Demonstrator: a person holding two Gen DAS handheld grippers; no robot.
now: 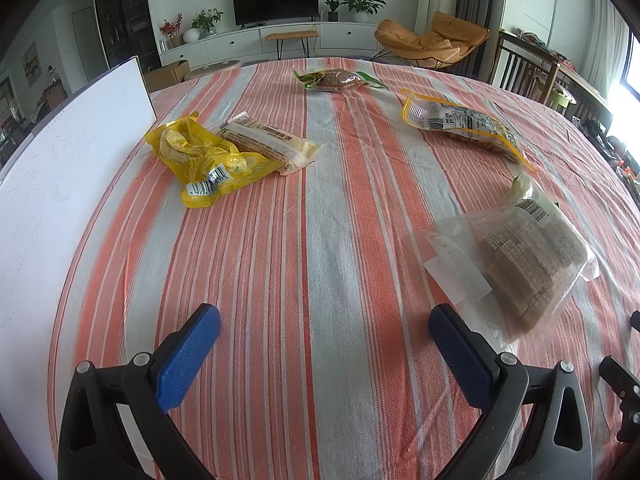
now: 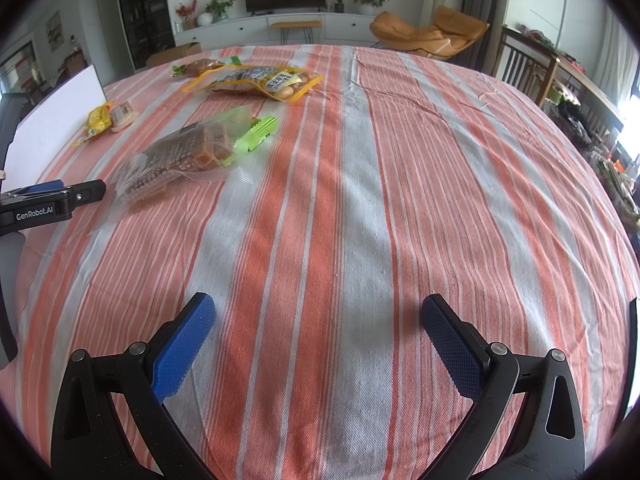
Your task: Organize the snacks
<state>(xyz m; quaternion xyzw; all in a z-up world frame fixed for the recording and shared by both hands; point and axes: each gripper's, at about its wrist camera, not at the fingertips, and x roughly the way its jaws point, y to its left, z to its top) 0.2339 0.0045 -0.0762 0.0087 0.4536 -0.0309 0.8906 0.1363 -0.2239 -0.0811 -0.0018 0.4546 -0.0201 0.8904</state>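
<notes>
My left gripper is open and empty above the striped tablecloth. Ahead left lie a crumpled yellow snack bag and a pale wafer pack, touching. A clear bag of brown bars lies just right of the left gripper; it also shows in the right wrist view. A yellow-edged nut pouch and a green-ended brown pack lie farther back. My right gripper is open and empty over bare cloth. The left gripper shows at the right wrist view's left edge.
A white board lies along the table's left edge. The nut pouch and the yellow bag show far left in the right wrist view. Wooden chairs stand beyond the table's right side.
</notes>
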